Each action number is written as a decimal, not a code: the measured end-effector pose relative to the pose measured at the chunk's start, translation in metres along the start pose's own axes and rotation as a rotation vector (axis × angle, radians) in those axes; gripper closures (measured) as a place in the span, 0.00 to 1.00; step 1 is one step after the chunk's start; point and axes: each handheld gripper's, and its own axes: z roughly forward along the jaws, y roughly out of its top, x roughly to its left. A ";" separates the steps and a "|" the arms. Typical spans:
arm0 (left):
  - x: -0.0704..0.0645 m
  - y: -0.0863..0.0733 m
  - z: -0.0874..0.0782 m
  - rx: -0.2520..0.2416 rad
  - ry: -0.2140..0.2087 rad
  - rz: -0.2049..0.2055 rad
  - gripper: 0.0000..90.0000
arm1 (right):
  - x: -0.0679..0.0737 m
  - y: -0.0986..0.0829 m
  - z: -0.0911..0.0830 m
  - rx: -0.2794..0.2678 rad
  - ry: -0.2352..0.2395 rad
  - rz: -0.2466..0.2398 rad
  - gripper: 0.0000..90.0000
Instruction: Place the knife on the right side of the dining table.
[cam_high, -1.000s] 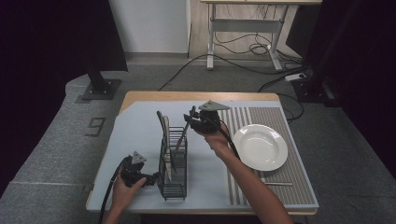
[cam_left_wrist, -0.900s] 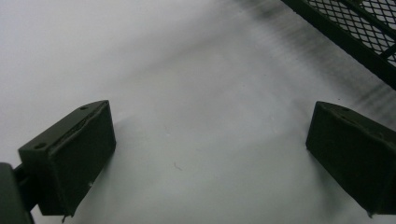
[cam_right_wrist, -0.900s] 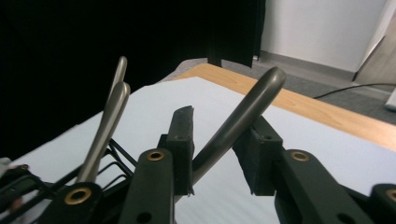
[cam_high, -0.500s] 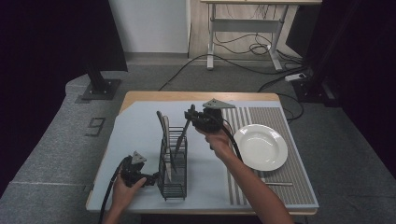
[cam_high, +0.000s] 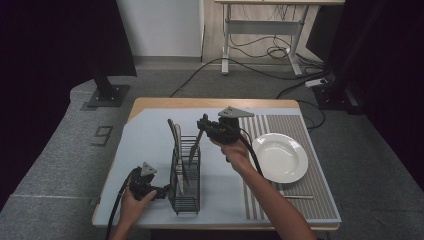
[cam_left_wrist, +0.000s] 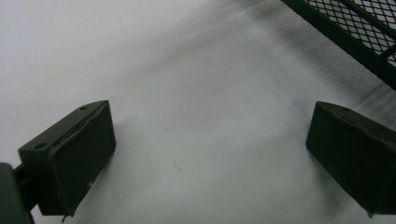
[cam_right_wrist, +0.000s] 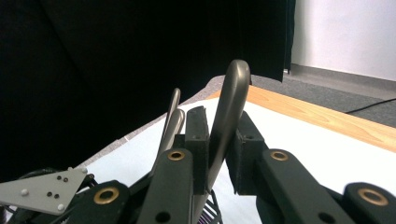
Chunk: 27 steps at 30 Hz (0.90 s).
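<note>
A black wire cutlery basket (cam_high: 186, 189) stands on the pale blue mat, with two metal utensils (cam_high: 174, 136) upright in it. My right gripper (cam_high: 204, 125) hovers above the basket's far end, shut on the handle of a third metal utensil (cam_high: 195, 147) that slants down into the basket. In the right gripper view that handle (cam_right_wrist: 229, 100) stands clamped between the jaws, with the two other handles (cam_right_wrist: 172, 117) behind it. My left gripper (cam_high: 162, 191) rests open on the mat beside the basket's near left side. Its fingertips (cam_left_wrist: 74, 154) are wide apart over bare mat, the basket's corner (cam_left_wrist: 355, 32) just ahead.
A white plate (cam_high: 280, 157) sits on the striped grey mat (cam_high: 295, 125) to the right. One more utensil (cam_high: 296, 196) lies near that mat's front edge. The wooden table edge (cam_high: 200, 102) runs along the back. Cables cross the floor beyond.
My right gripper has shifted a little to the left with the utensil, bringing it over the basket. The left gripper has stayed put.
</note>
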 end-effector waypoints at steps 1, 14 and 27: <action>0.000 0.000 0.000 0.000 0.000 0.000 0.01 | 0.000 0.000 -0.001 0.004 0.005 0.006 0.89; 0.000 0.000 0.000 0.000 0.000 0.000 0.01 | 0.003 0.005 -0.012 -0.047 0.043 0.015 0.93; 0.000 0.000 0.000 -0.003 0.000 -0.002 0.01 | -0.009 0.020 -0.055 -0.242 0.042 0.077 0.93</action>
